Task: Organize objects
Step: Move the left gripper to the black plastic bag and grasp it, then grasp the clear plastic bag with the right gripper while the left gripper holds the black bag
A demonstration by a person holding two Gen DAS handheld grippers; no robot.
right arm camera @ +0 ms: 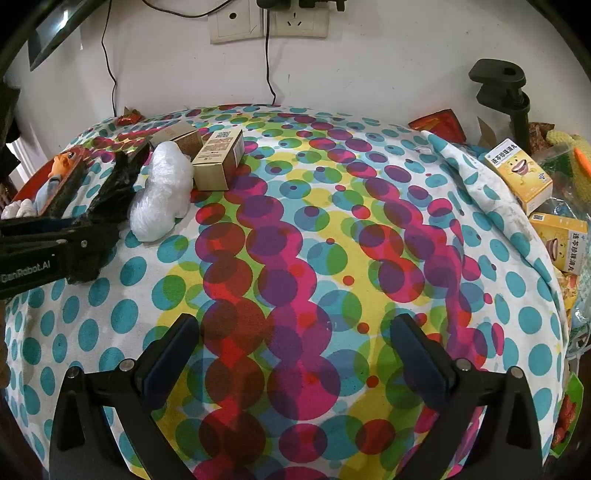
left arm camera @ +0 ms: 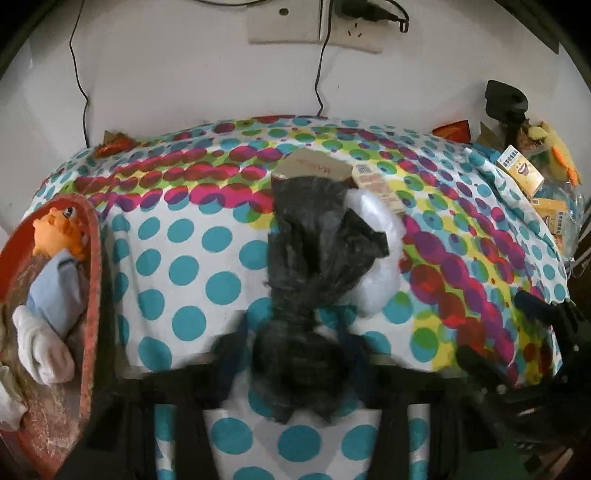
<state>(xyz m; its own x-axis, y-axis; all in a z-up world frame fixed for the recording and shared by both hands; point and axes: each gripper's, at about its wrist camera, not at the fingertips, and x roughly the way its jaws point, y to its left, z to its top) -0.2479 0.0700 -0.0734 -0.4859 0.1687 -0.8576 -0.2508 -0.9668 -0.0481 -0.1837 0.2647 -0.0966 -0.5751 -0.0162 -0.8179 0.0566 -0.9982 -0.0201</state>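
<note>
A crumpled black plastic bag (left arm camera: 314, 240) lies on the dotted tablecloth (left arm camera: 184, 266), and my left gripper (left arm camera: 295, 354) is shut on its near end. The right wrist view shows the same left gripper (right arm camera: 99, 229) at the left, with the black bag (right arm camera: 118, 181) stretching away from it. Against the bag rests a white plastic bundle (left arm camera: 373, 254) (right arm camera: 162, 195). Two brown cartons (right arm camera: 218, 158) (right arm camera: 177, 138) stand just behind them. My right gripper (right arm camera: 295, 354) hangs open over the middle of the cloth, with nothing between its fingers.
A red basket (left arm camera: 92, 295) at the left edge holds an orange-headed doll (left arm camera: 55, 258). Yellow medicine boxes (right arm camera: 521, 173) (right arm camera: 561, 243), snack packets and a black clamp (right arm camera: 509, 99) crowd the right side. Cables hang down the wall from the sockets (right arm camera: 269, 22).
</note>
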